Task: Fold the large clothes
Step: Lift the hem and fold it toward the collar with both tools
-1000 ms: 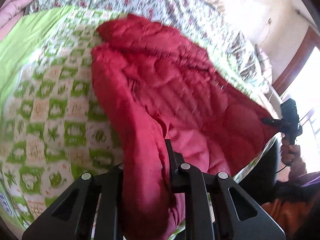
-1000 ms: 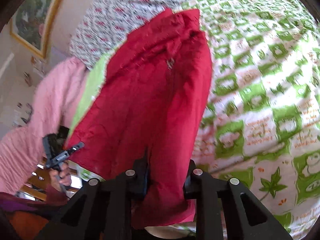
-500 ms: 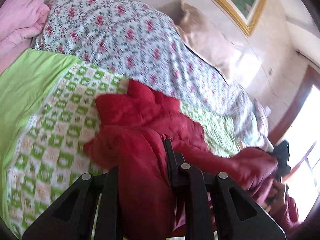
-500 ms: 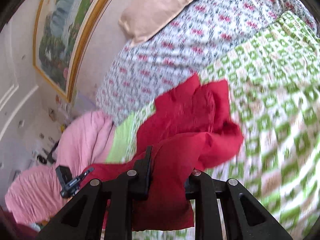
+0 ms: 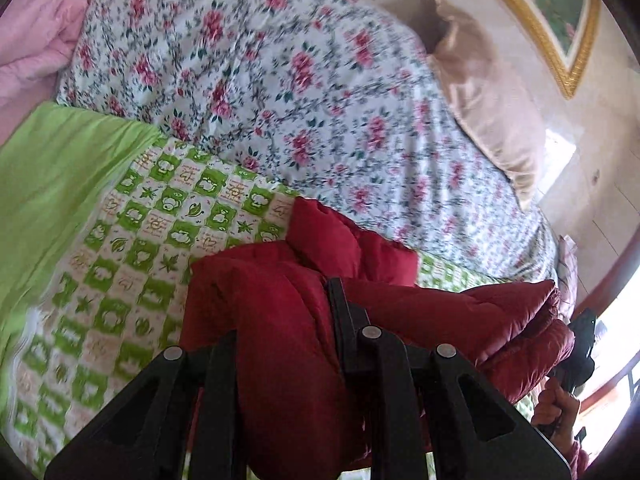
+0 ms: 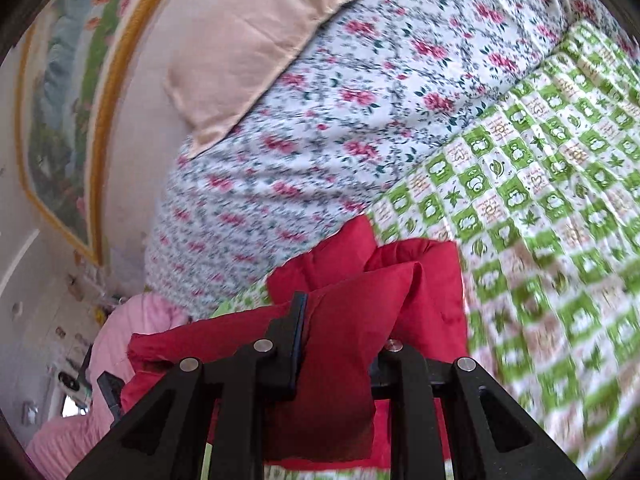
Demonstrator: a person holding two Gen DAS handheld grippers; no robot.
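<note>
2 grippers, left [image 5: 280, 344] and right [image 6: 340, 344], clamp the red jacket [image 5: 400, 304] between their jaws.

- Left gripper [image 5: 280, 320]: left finger tip hidden under red jacket [image 5: 280, 380] fabric.
- Right gripper [image 6: 340, 332]: right finger tip hidden behind the jacket [image 6: 352, 360] too.
- Green-check sheet [image 6: 560, 280] blurred at lower right.
- Framed picture [image 5: 560, 12] cut off by img edge.

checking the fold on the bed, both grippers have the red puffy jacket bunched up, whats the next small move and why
Probably carry both held edges forward and lower them onto the far part of the red puffy jacket. The left gripper and right gripper each clamp a lifted edge, and the far part lies on the green checked quilt, so the fold is unfinished.
</note>
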